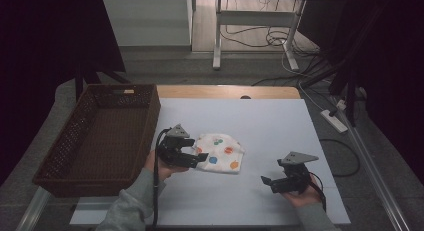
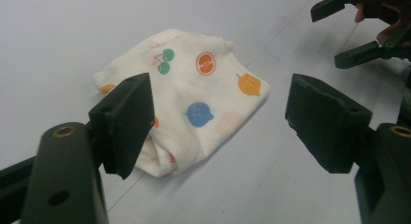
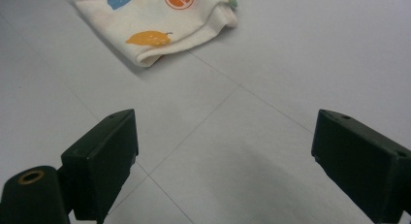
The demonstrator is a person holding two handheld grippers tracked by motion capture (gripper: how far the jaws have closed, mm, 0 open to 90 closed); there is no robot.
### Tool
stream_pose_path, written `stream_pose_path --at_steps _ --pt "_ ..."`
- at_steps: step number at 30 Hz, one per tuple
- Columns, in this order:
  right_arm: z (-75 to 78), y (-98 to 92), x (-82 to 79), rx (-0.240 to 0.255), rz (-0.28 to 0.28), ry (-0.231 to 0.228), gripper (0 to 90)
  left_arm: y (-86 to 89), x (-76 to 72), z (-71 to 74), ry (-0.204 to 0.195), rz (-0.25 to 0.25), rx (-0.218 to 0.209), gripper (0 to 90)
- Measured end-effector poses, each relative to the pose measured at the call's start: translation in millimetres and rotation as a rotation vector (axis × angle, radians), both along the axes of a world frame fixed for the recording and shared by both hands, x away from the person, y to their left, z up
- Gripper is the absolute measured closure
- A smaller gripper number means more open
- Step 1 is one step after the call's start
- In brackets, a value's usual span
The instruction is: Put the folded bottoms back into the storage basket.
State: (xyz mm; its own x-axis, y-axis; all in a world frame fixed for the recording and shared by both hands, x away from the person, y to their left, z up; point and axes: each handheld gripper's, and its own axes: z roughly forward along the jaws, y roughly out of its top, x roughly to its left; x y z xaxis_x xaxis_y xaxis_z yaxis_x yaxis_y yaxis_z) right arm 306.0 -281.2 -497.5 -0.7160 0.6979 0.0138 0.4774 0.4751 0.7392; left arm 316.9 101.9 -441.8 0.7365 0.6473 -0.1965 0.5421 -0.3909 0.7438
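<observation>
White counter (image 1: 280, 121) carries a folded fruit-print cloth (image 1: 220, 152); the left claw (image 1: 196, 158), spread wide, reaches its edge and likely must close next, while the right claw (image 1: 268, 183) waits open.

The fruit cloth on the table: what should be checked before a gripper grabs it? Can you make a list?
1. Left gripper open: ok, its jaws stand wide apart.
2. Left gripper lined up with the fruit cloth: ok, the cloth lies between and just beyond its jaws, not yet gripped.
3. Right gripper open and out of the way: ok, jaws apart, holding nothing, apart from the cloth.
4. Cloth folded and lying flat on the white table: ok, nothing rests on it.
5. Wicker basket empty: ok, no item shows inside.
6. Whether the layers will lift together: cannot tell.
</observation>
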Motion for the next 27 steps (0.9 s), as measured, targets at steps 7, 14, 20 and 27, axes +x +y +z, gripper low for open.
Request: stream_pose_path --at_steps 7,14,20,27 --pt "-0.1 -0.1 0.2 -0.001 0.001 0.001 9.6 -4.7 5.5 1.8 0.0 0.001 0.003 24.9" --pt "-0.3 -0.2 0.3 -0.001 0.002 0.004 9.5 -12.8 11.3 -0.1 0.009 -0.008 0.014 24.8" --pt "-0.6 -0.2 0.4 -0.001 0.001 0.006 9.6 -16.2 17.6 -3.0 0.023 -0.006 0.018 24.9" --pt "-0.9 -0.1 0.6 -0.004 0.002 0.006 9.6 -19.6 25.1 -8.4 0.043 -0.001 0.034 24.7"
